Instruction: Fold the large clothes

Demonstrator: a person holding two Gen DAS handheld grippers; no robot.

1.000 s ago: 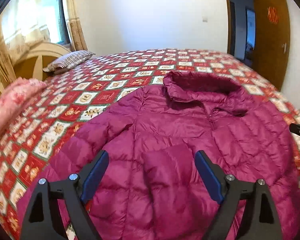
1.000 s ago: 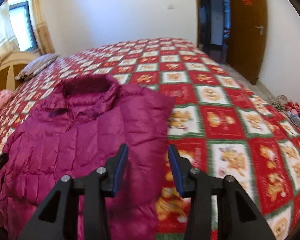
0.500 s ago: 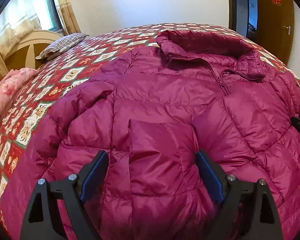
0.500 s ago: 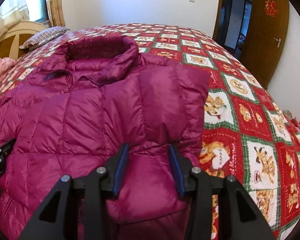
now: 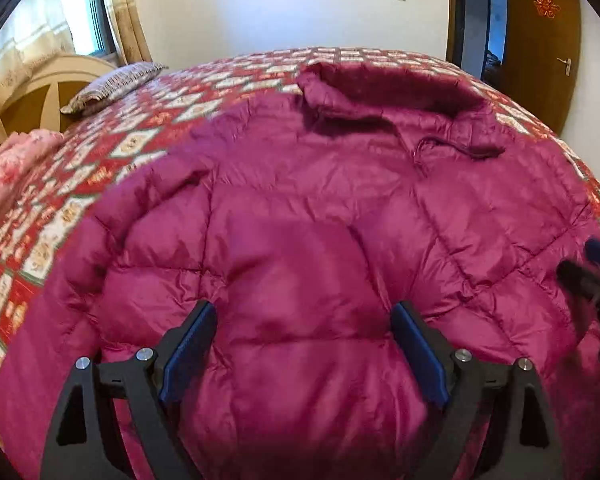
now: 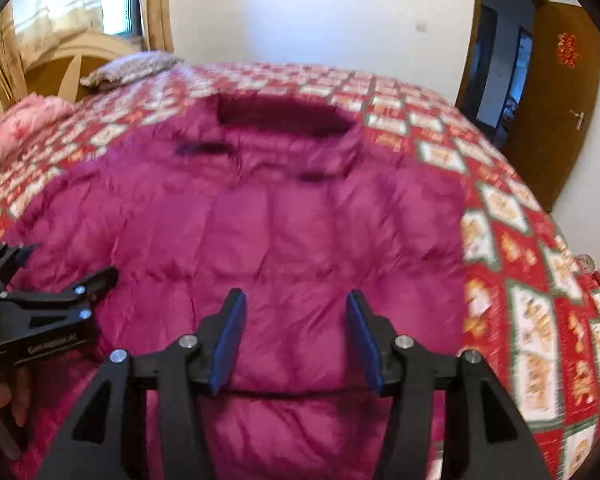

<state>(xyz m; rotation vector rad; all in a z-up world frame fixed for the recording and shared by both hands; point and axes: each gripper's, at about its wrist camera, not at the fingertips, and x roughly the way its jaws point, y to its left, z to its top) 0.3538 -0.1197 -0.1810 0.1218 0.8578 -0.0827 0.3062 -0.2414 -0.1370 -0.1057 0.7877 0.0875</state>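
Note:
A large magenta puffer jacket [image 5: 320, 208] lies front up on the bed, collar [image 5: 380, 84] at the far end; it also fills the right wrist view [image 6: 260, 220]. My left gripper [image 5: 302, 320] is open, its blue pads straddling the jacket's lower front with fabric bulging between them, not clamped. My right gripper [image 6: 296, 312] is open over the jacket's lower right part, close above the fabric. The right gripper shows at the right edge of the left wrist view [image 5: 592, 276]; the left gripper shows at the left of the right wrist view [image 6: 48, 308].
The bed has a red, white and green patterned quilt [image 6: 532, 288]. A striped pillow [image 5: 112, 84] and pink bedding [image 5: 12, 168] lie by the wooden headboard [image 5: 48, 92] at far left. A wooden door [image 6: 560, 92] stands open at right.
Both grippers have moved lower and closer over the jacket. The right gripper's jaws have opened wider. The jacket lies as before.

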